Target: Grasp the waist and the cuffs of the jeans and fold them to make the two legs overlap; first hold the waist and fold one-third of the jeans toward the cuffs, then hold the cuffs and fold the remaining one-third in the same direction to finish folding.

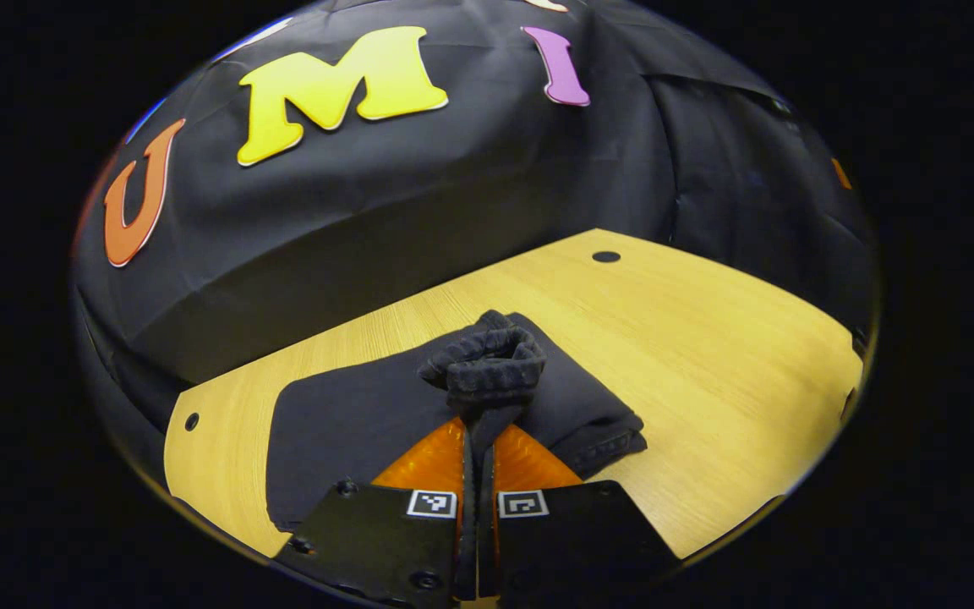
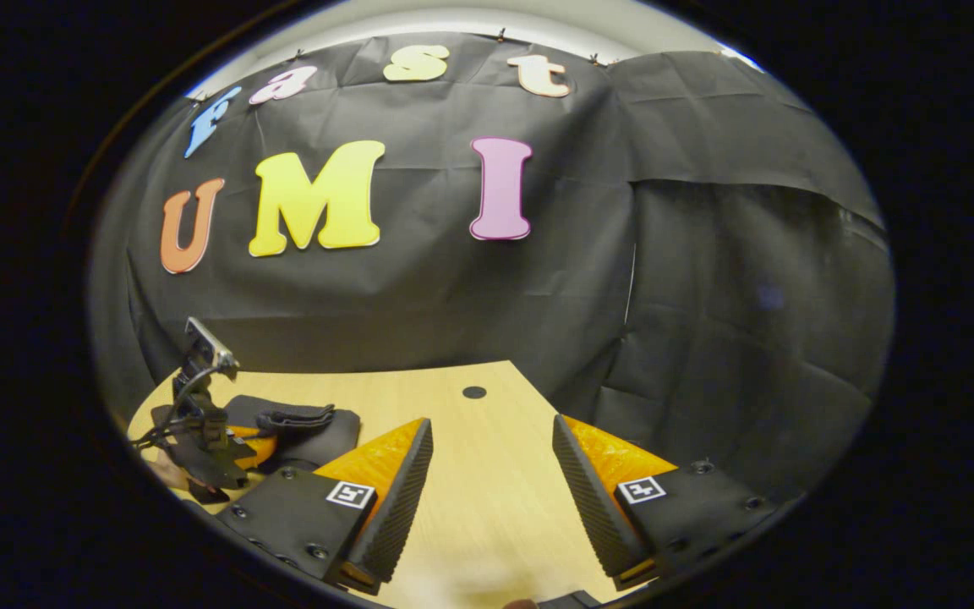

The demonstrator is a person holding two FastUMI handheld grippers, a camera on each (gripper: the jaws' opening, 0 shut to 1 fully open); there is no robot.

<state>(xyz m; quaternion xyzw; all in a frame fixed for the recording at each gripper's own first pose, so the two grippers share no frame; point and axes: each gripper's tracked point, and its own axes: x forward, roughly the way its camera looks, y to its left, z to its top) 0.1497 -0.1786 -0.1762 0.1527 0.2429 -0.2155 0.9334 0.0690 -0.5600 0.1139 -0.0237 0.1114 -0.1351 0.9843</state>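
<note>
Two claws are seen over a pale wooden surface [image 1: 707, 355] backed by black cloth. In the left gripper view, the left claw [image 1: 478, 423] is pressed together on a bunched ridge of the dark jeans [image 1: 343, 431]; the fabric is pinched between both fingers [image 1: 432, 461] and rises past their tips as a rumpled, ribbed lump. The rest of the jeans is spread flat on the surface to the left of the claw and behind it, with a stitched hem or edge seen lying just right of the fingers. Whether the pinched part is waist or cuff cannot be told. A small dark round hole [image 1: 606, 256] is seen in the surface near its far edge, and another [image 1: 191, 420] near the left edge.

In the right gripper view, the right claw [image 2: 491, 491] is held spread wide, with bare wood seen between its ribbed fingers [image 2: 402, 495] and nothing gripped. It is kept well apart from the jeans [image 2: 301, 427], which are seen at the far left of that view as a low dark heap on the surface. The left claw [image 2: 263, 436] is seen there as well, with its camera mount and cable above it, touching the heap.
</note>
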